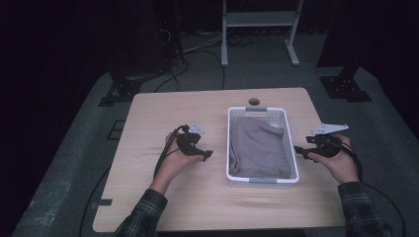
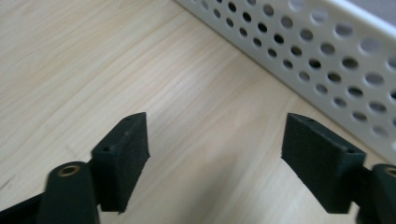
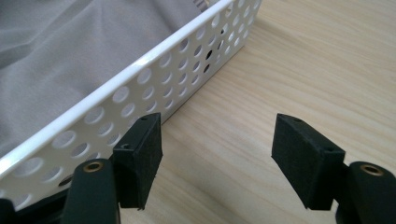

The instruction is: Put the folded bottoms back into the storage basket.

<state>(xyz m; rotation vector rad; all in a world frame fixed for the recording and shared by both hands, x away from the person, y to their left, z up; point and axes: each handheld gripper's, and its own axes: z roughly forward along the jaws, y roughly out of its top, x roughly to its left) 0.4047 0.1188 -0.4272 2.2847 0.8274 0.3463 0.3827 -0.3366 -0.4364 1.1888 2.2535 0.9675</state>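
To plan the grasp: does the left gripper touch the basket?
Apart. The left gripper view shows bare table between the open gripper and the basket.

- The high view is dim and soft; beyond the table the surroundings sink into near black.
- Both gripper views are bright and evenly lit, with no glare.
- There the white basket casts a faint shadow on the wood beside it.
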